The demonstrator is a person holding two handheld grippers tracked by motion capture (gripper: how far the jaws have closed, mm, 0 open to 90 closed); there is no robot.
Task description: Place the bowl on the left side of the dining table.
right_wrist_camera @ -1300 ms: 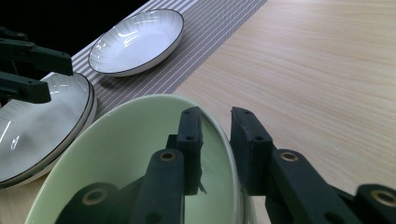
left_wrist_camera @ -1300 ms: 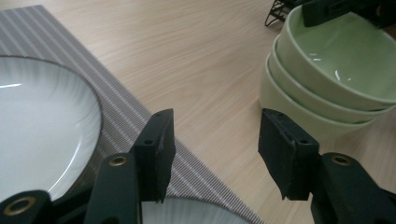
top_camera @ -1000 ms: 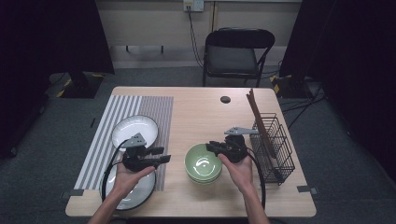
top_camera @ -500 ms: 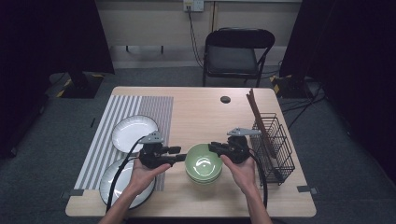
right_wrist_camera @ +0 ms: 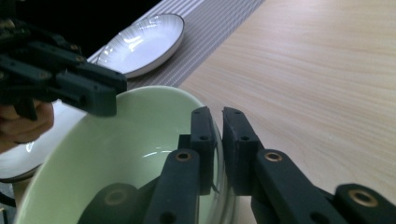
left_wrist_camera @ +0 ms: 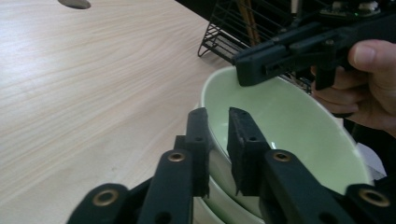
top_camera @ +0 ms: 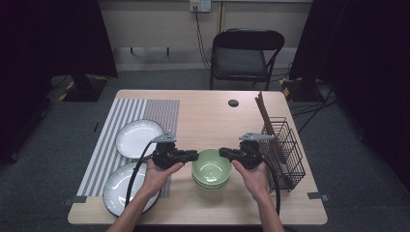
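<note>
A stack of pale green bowls stands at the front middle of the table. My left gripper is at the top bowl's left rim and my right gripper at its right rim. In the left gripper view my jaws straddle the rim of the top bowl, one outside and one inside, and the right gripper shows across the bowl. In the right gripper view my jaws pinch the rim of the bowl through a narrow gap. Both pairs of jaws have just been closing on the rim.
Two white plates lie on a striped mat at the left. A black wire rack with brown sticks stands at the right edge. A small black disc lies farther back, and a chair stands behind the table.
My left gripper has moved right from over the near plate to the bowl's left rim. Both pairs of jaws have narrowed around the rim. The right hand has stayed in place.
</note>
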